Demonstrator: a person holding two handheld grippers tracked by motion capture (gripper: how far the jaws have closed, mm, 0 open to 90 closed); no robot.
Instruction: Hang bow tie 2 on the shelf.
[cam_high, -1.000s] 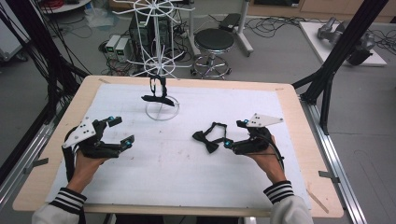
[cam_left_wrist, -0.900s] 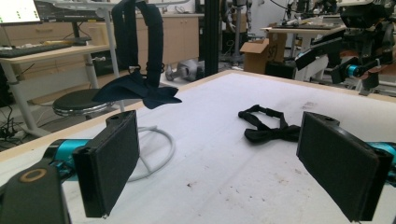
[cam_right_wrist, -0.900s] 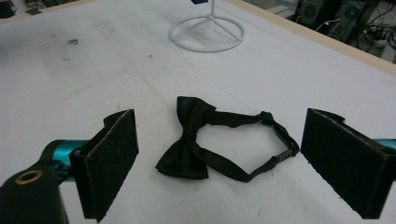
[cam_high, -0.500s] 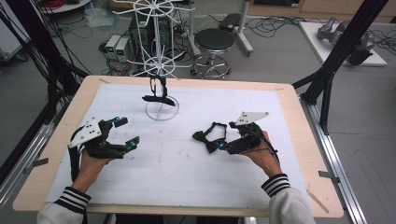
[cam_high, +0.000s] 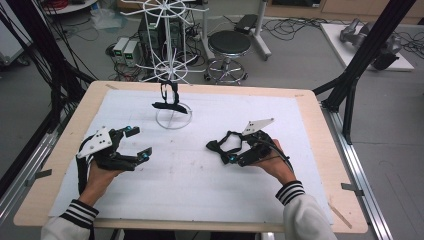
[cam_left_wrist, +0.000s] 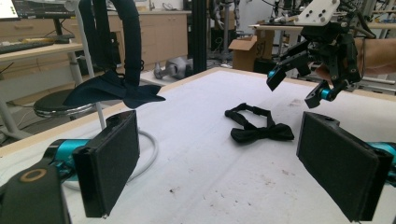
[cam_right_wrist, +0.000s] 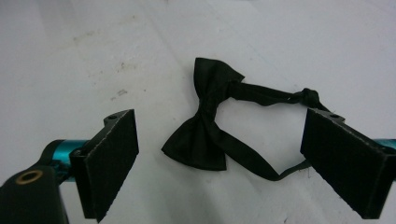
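A black bow tie (cam_high: 216, 146) with a looped strap lies flat on the white mat, right of the middle. My right gripper (cam_high: 231, 148) hangs over its strap end, open. In the right gripper view the bow tie (cam_right_wrist: 204, 136) lies between the two pads (cam_right_wrist: 111, 164), untouched, and its strap runs toward the right pad. A second dark bow tie (cam_high: 170, 105) hangs on the white wire stand (cam_high: 173, 120) at the back. My left gripper (cam_high: 139, 143) stands open at the left, nothing in it. From the left gripper view I see the flat bow tie (cam_left_wrist: 259, 129) and the right gripper (cam_left_wrist: 300, 85) above it.
The white mat (cam_high: 190, 195) covers most of the wooden table (cam_high: 327, 145). The wire stand's ring base rests at the mat's back centre. Beyond the table stand a round stool (cam_high: 229, 44), cables and black frame posts (cam_high: 357, 65).
My right gripper has moved left and slightly down, closing in over the bow tie's strap end. The left gripper has hardly shifted. The bow tie lies where it was.
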